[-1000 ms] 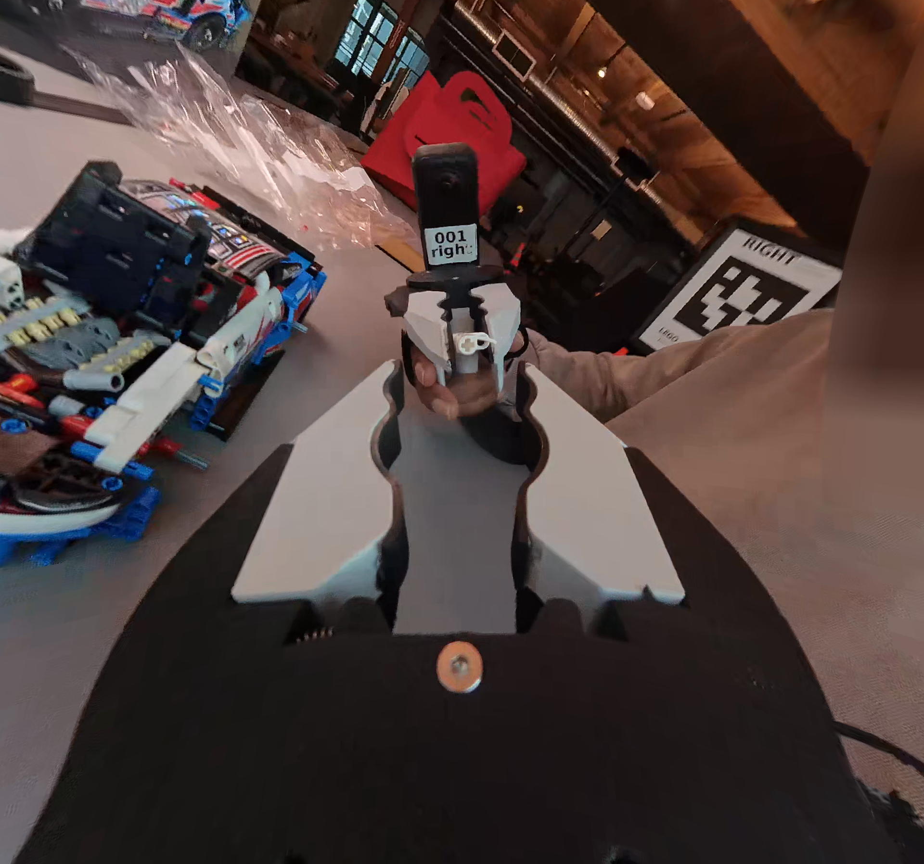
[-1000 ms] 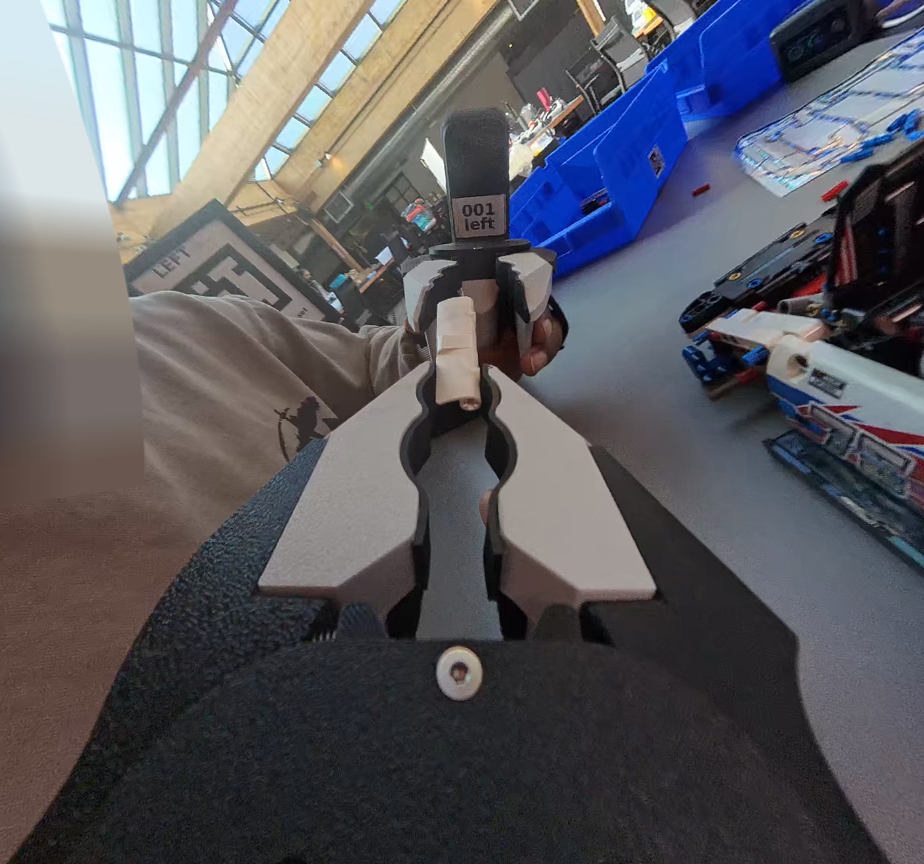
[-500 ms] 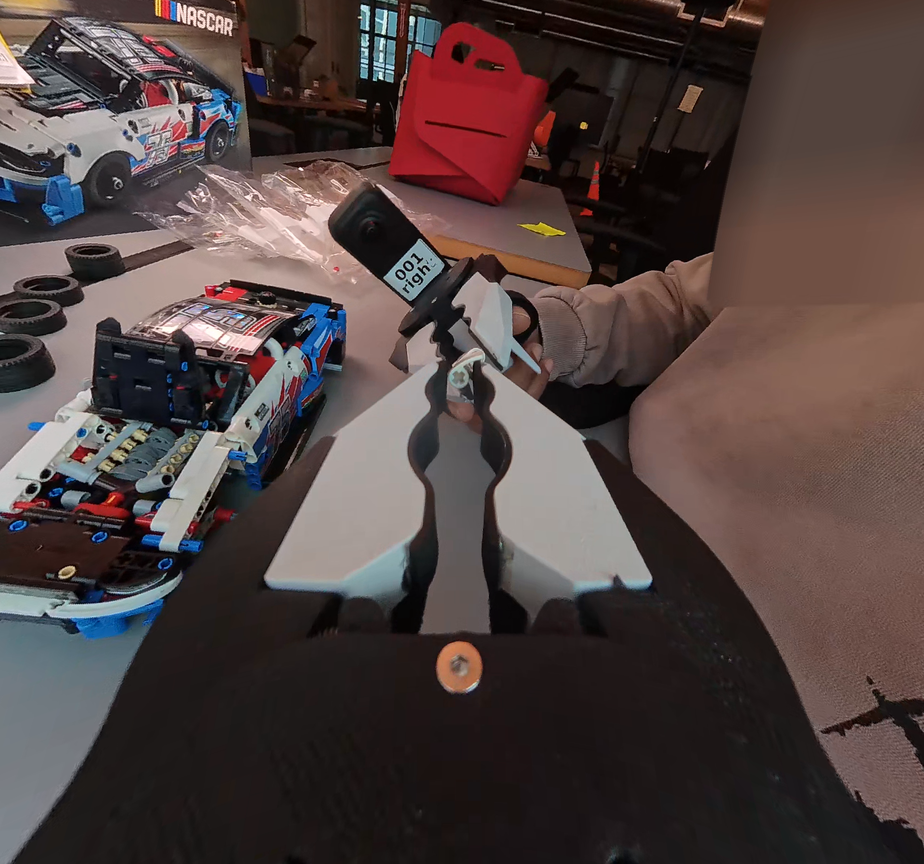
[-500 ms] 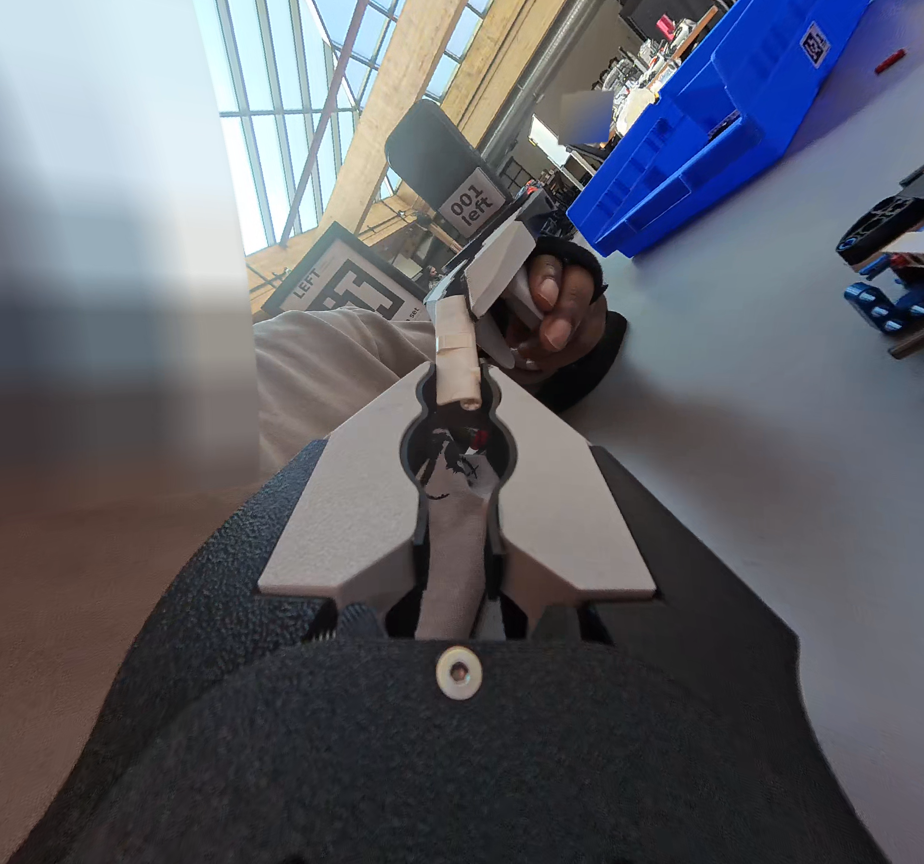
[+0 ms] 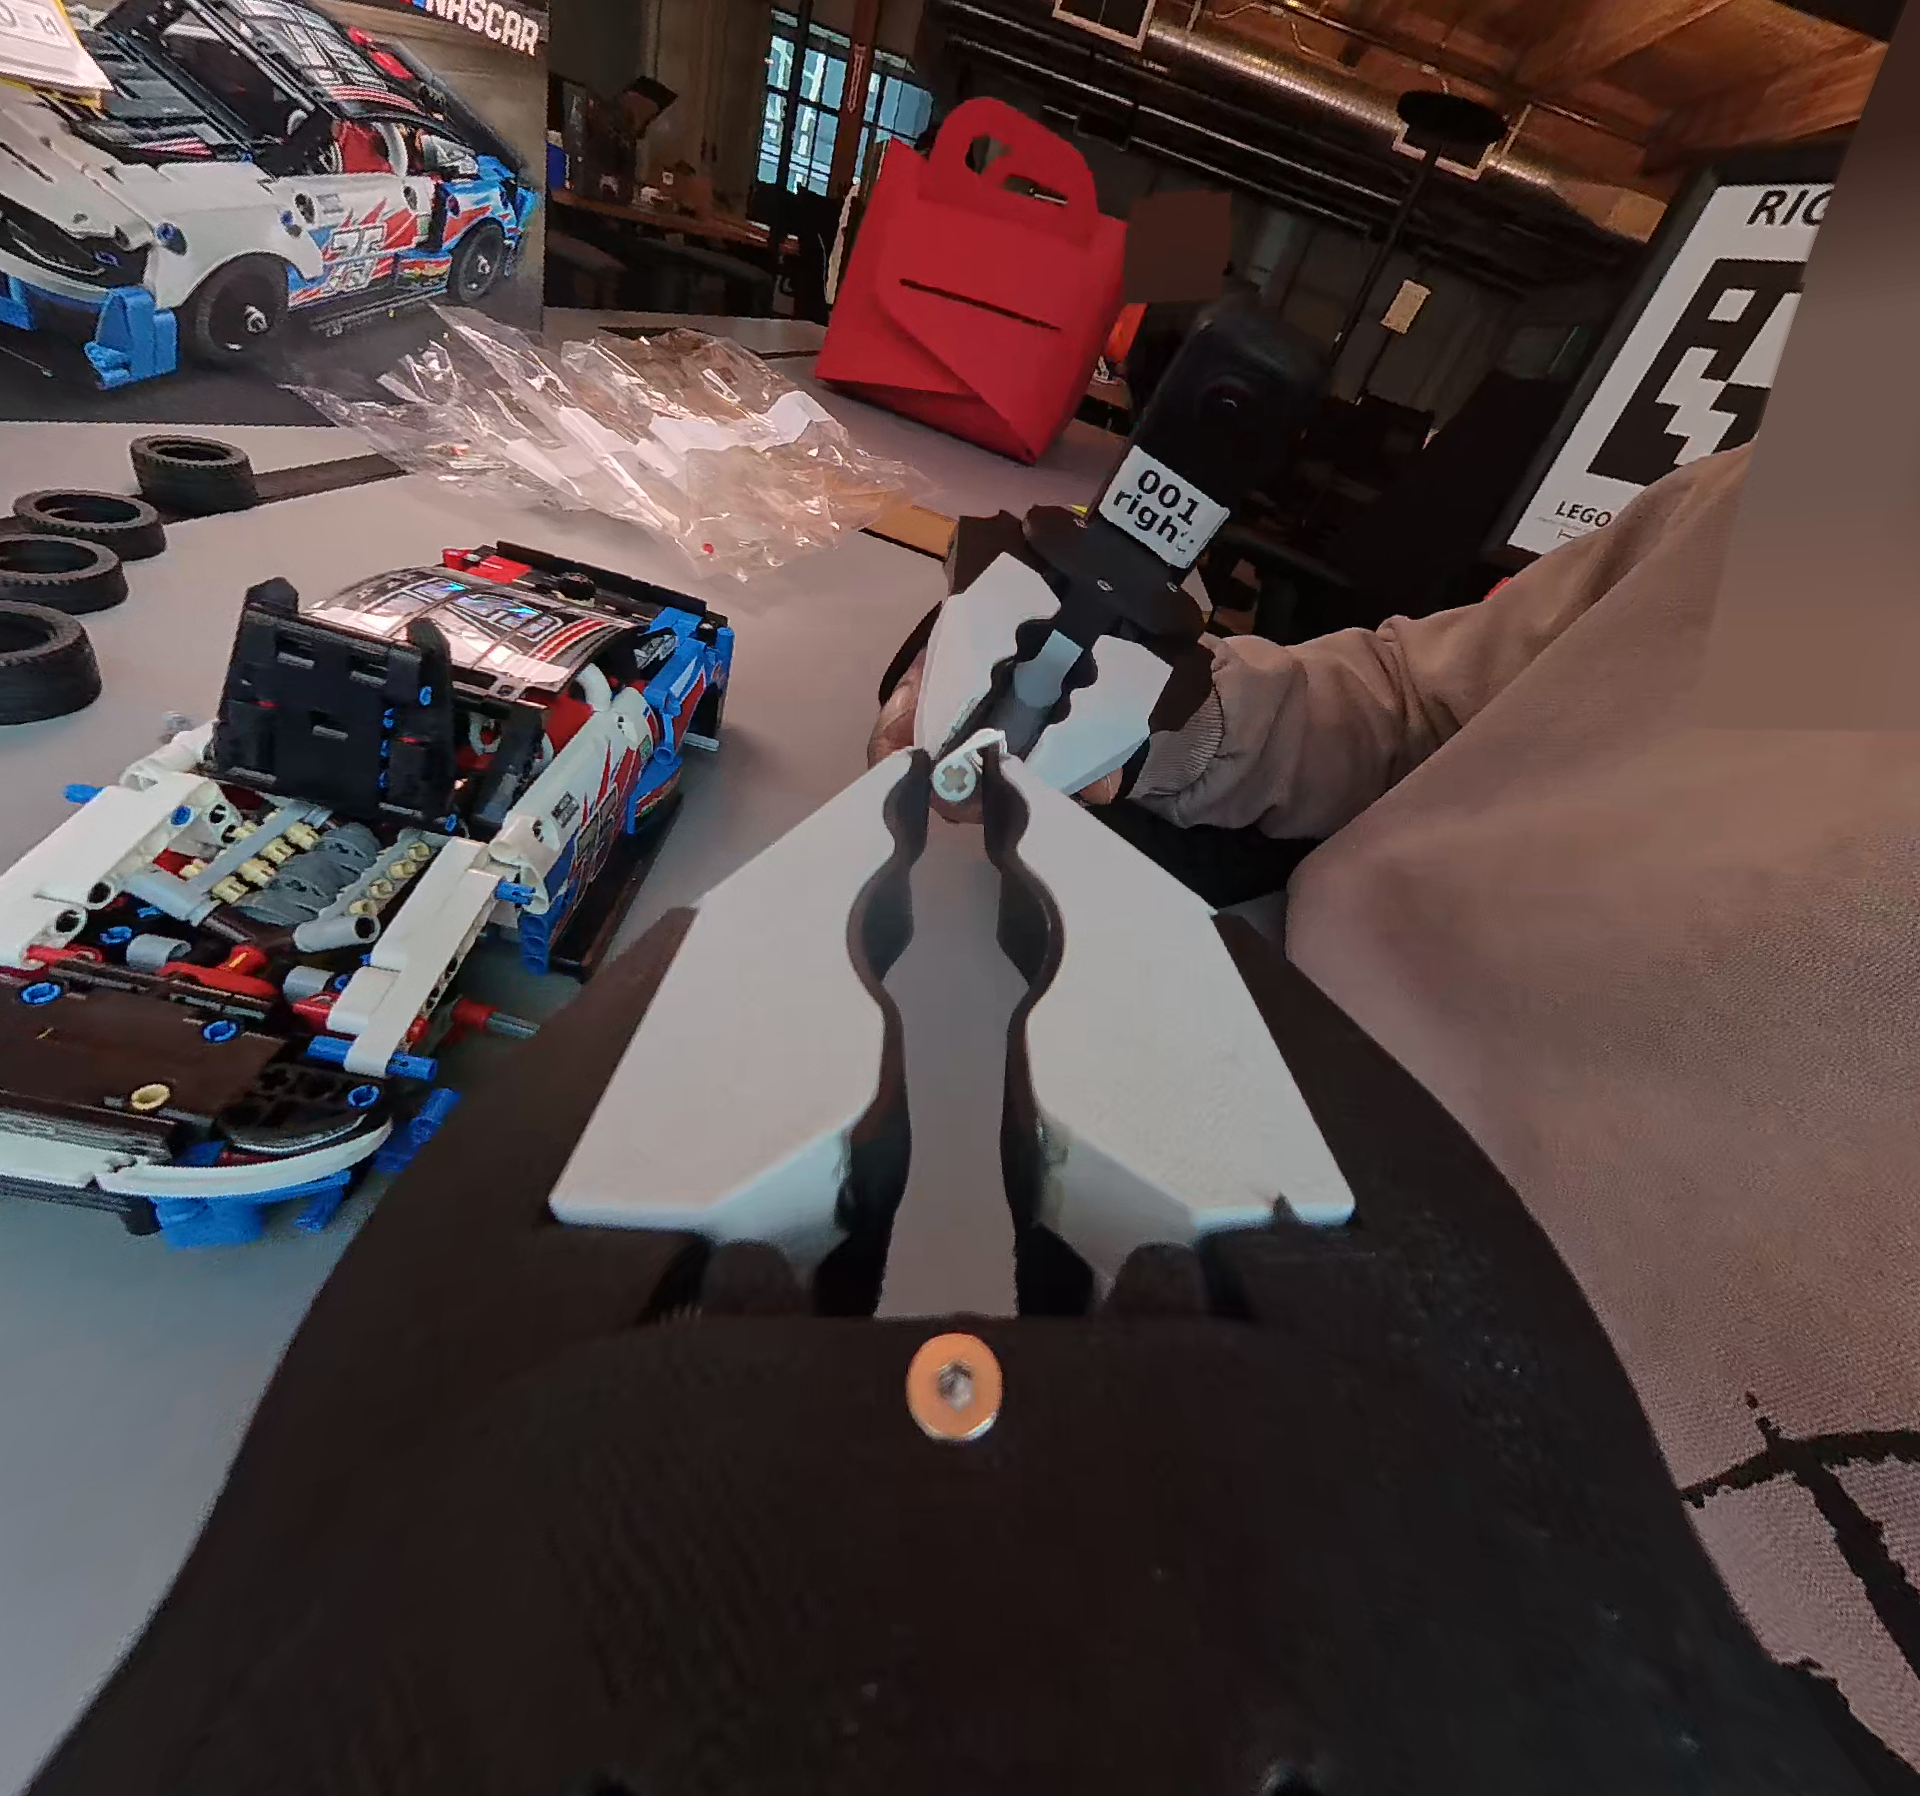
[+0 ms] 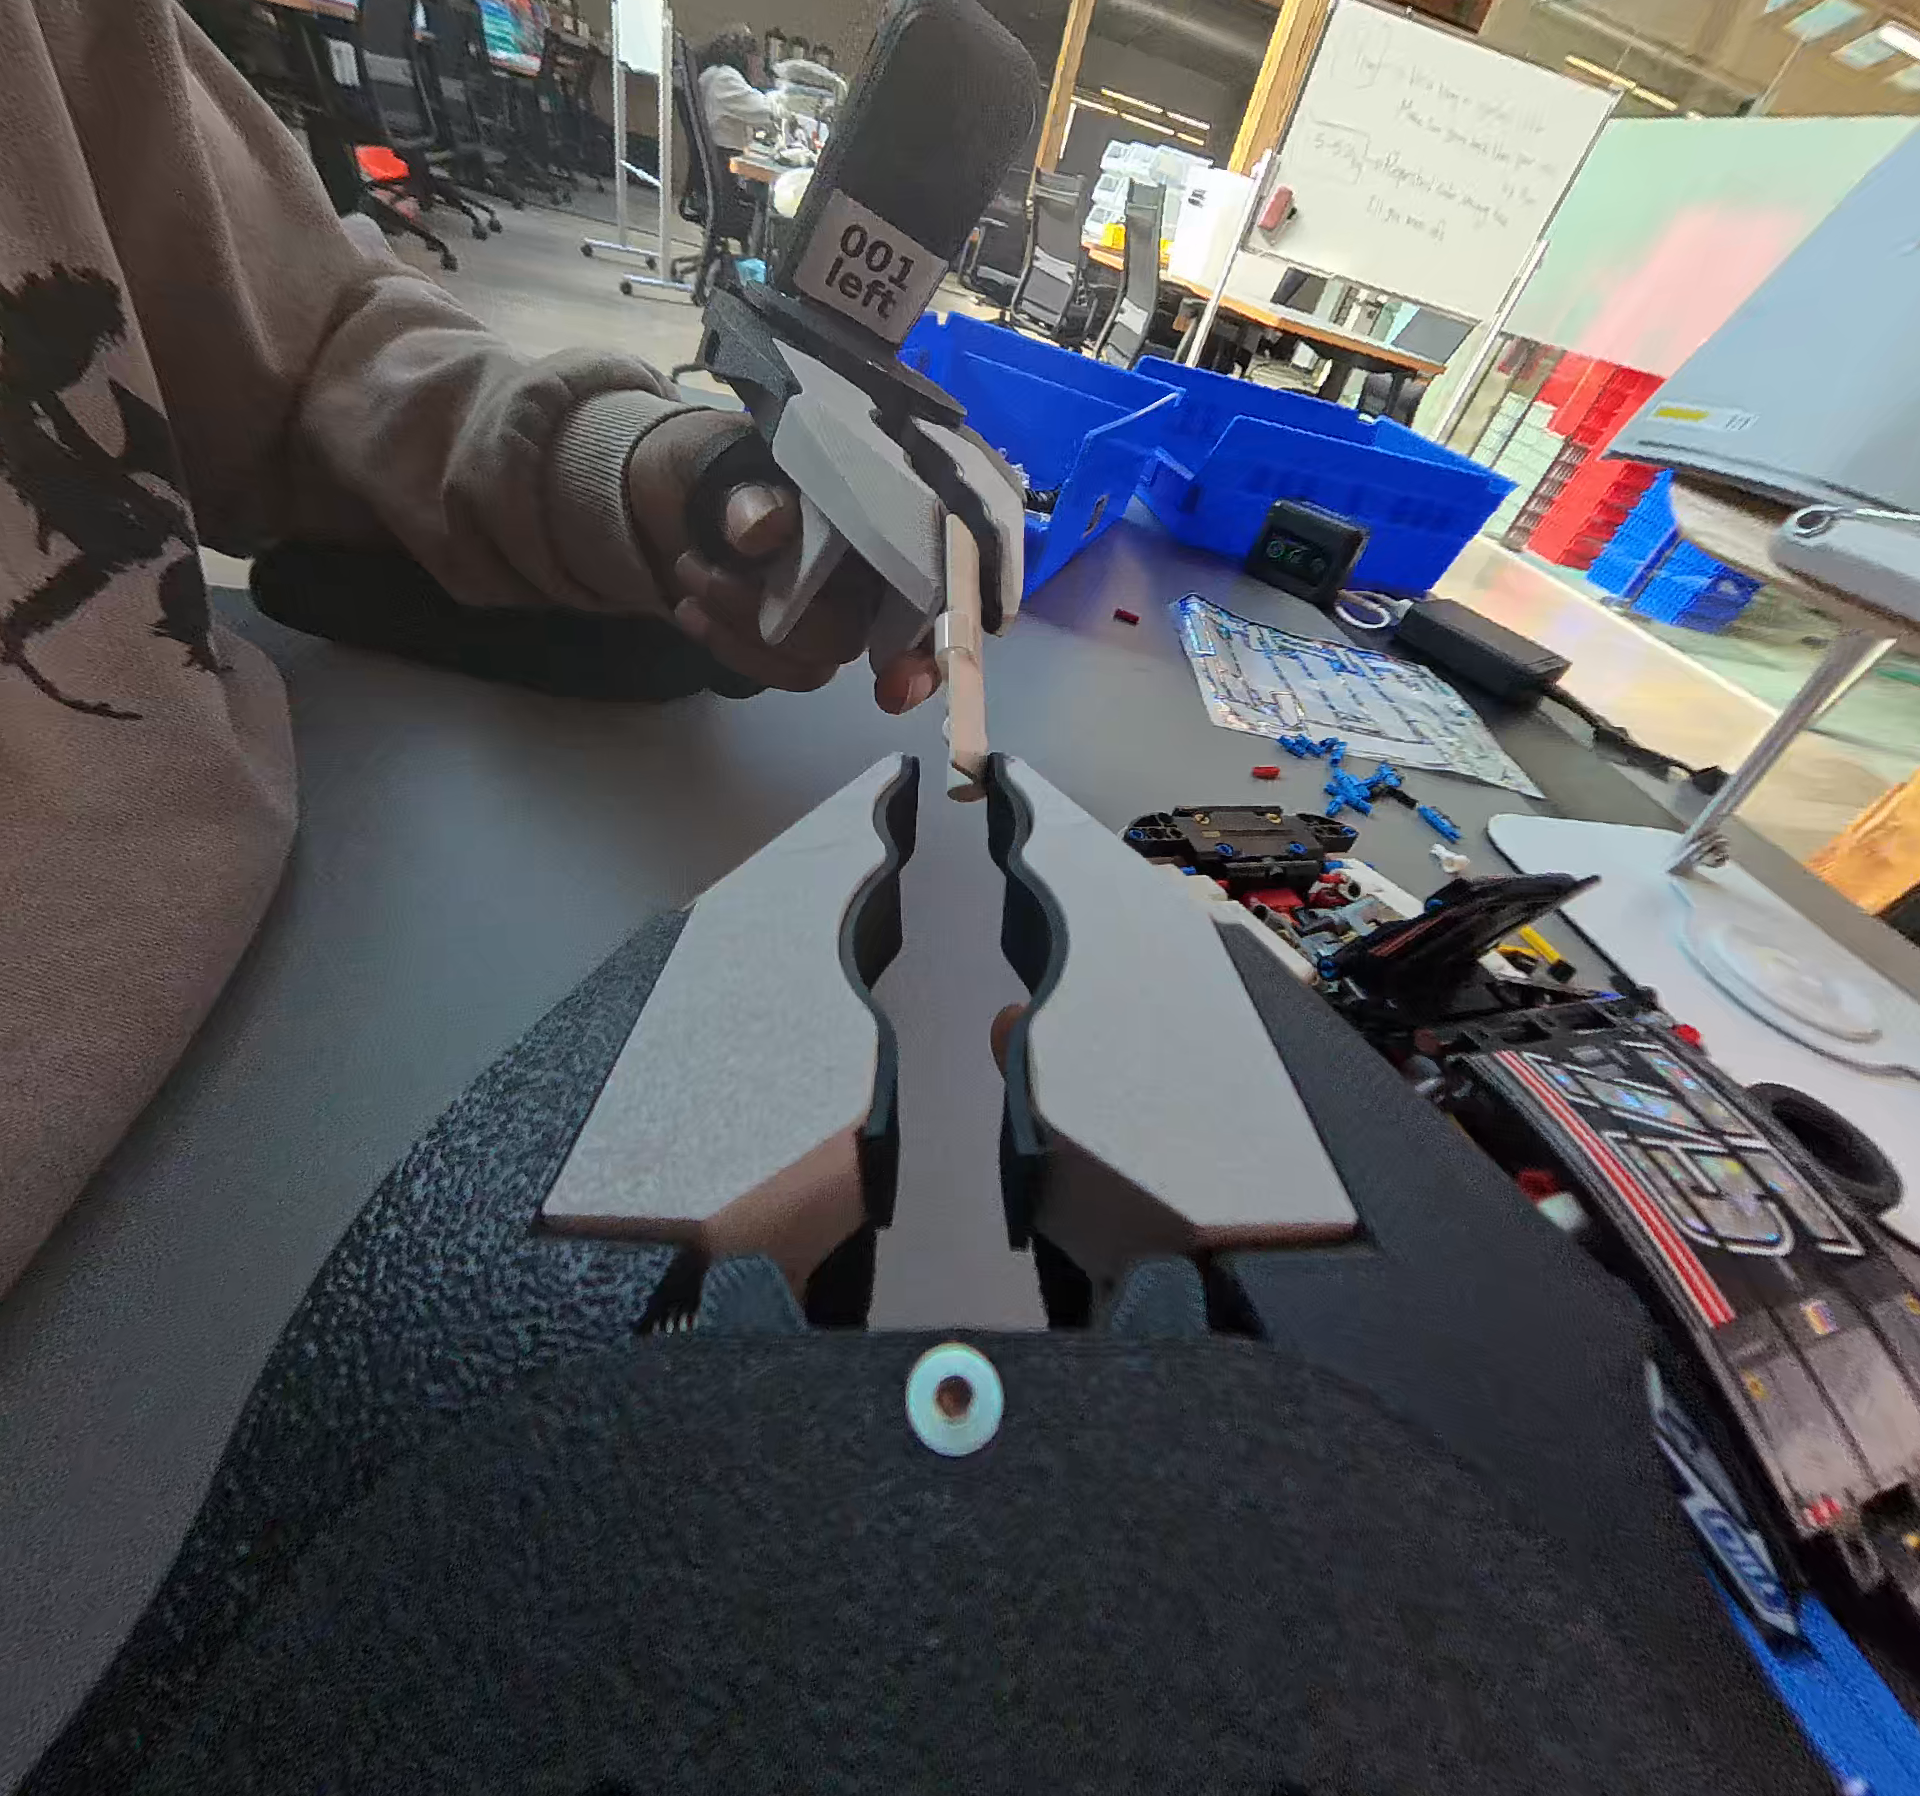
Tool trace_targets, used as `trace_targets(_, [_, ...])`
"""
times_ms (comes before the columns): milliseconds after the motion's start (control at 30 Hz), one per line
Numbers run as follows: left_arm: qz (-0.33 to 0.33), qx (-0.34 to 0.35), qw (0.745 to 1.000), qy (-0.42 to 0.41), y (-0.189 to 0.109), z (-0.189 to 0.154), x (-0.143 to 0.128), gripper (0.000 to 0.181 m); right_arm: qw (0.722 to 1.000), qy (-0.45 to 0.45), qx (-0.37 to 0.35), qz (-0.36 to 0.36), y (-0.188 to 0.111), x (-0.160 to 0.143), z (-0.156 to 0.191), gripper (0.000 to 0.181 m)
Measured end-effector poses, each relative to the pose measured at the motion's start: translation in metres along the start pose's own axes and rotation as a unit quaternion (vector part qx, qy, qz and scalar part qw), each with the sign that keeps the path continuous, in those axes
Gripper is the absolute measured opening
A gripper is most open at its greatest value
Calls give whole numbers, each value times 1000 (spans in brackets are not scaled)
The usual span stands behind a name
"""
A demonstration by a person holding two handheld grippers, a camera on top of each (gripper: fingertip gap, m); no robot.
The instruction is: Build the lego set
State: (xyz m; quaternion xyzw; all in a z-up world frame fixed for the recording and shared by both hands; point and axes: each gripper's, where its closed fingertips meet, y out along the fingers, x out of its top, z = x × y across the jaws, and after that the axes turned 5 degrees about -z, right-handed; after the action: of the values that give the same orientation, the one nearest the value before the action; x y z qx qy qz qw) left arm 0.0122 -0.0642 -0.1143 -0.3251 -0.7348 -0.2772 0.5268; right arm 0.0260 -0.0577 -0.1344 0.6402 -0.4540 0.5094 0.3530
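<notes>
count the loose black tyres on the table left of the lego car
4, at the left edge of the left wrist view: one farthest back, two in the middle, one nearest. More may lie out of frame.

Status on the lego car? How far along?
Done: the car body is largely assembled, roof on, engine bay exposed. In hand: the left gripper is shut on a white beam, whose free end sits at the right gripper; whether that one grips it is unclear. Left: tyres lie loose on the table, and blue pins are unused.
</notes>
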Motion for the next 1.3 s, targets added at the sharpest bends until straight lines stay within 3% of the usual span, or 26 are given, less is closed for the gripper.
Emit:
trace_targets(367, [-4, 33, 999, -25, 1, 14, -2, 8, 988, -136, -66, 12, -6, 6, -12, 1])
trace_targets(500, [-29, 58, 998, -11, -11, 26, 10, 8, 982, -170, -81, -7, -14, 18, -16, 0])
trace_targets(633, [-58, 42, 992, 103, -15, 11, 25, 8, 990, -112, -81, -30, -20, 23, -22, 2])
trace_targets(733, [-61, 37, 972, 225, -13, -6, 26, 8, 998, -15, -31, -47, -17, 24, -12, 22])
trace_targets(933, [-46, -3, 958, 283, -5, -28, 12, 8, 983, 154, 62, -77, -10, 29, 6, 42])
trace_targets(1033, [-35, -16, 957, 287, -2, -31, 4, 8, 977, 179, 96, -66, -7, 26, 16, 41])
trace_targets(1167, [-22, -24, 956, 292, 1, -33, -4, 8, 980, 162, 105, -39, -6, 18, 23, 15])
trace_targets(1300, [-8, -23, 957, 290, 1, -29, -8, 8, 981, 159, 106, -19, -6, 13, 24, 14])
